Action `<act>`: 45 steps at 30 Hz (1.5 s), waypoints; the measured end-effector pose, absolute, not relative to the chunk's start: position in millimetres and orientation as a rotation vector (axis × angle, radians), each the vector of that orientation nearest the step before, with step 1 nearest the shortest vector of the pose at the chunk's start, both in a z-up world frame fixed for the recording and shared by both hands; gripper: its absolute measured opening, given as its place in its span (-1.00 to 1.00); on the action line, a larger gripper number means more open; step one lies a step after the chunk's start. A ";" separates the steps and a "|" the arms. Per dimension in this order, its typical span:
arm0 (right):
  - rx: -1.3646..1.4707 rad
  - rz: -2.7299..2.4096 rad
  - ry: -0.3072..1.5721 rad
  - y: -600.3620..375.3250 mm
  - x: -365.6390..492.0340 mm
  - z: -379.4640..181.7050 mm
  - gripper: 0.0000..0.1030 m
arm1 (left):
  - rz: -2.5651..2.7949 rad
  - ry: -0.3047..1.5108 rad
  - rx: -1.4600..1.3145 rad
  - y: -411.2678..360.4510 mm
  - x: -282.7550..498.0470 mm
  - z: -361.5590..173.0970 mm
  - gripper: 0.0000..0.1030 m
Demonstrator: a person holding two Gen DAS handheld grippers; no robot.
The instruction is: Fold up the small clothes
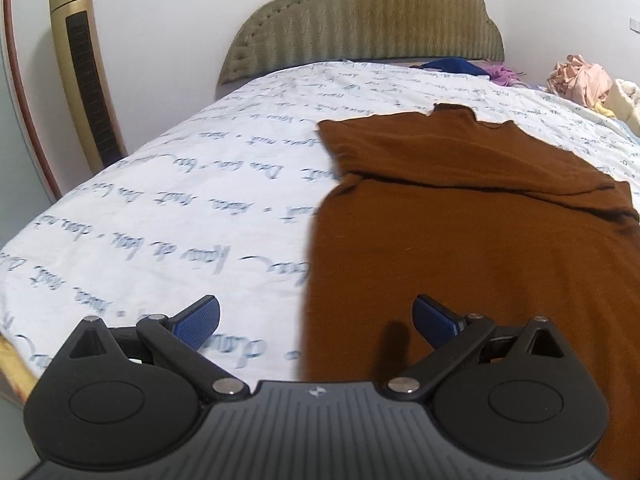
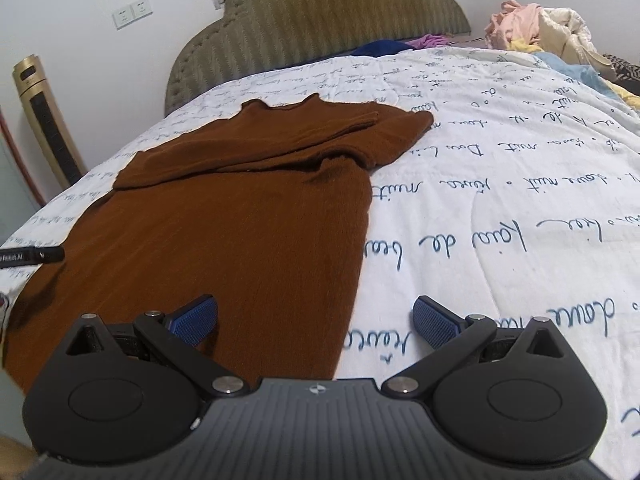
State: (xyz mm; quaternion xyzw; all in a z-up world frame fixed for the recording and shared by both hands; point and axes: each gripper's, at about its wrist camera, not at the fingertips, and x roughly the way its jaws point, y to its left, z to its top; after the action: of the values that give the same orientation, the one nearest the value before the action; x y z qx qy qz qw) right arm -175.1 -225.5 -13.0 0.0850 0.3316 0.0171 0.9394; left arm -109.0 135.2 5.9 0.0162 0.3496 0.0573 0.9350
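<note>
Meanwhile both the left gripper (image 1: 316, 320) and right gripper (image 2: 316, 320) gaped wide, empty, over the brown sweater's (image 2: 224, 232) near hem on the bed (image 2: 500, 200).

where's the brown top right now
The brown top lies flat on the white bedspread, collar towards the headboard, sleeves folded across. It lies between the two open grippers, right in the left wrist view, left in the right wrist view.

The white bedspread (image 2: 500, 208) is printed all over with blue handwriting, seen upside down; ahead of the right fingers (image 2: 432, 318), "de" and "mit" can be made out, the rest unclear. The black bar (image 2: 32, 257), left of the fingers, carries white lettering ending "Robot.AI".
</note>
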 end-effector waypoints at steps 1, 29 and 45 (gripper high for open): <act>0.167 0.042 0.681 -224.6 -178.0 -12.5 0.98 | 0.122 0.718 0.035 141.2 -110.3 6.4 1.00; 0.374 0.501 0.856 -216.4 -215.9 -8.3 0.66 | -0.590 0.902 -0.105 131.1 -151.2 -13.1 1.00; 0.253 0.633 0.917 -152.9 -169.2 -3.6 -0.56 | -0.648 0.944 -0.166 104.7 -140.7 -14.4 -0.08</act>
State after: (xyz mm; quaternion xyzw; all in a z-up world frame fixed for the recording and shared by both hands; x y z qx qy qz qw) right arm -169.2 -152.9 -3.6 0.1197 0.4339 0.2994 0.8413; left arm -140.7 104.7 -14.4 -0.0785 0.4462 -0.3062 0.8373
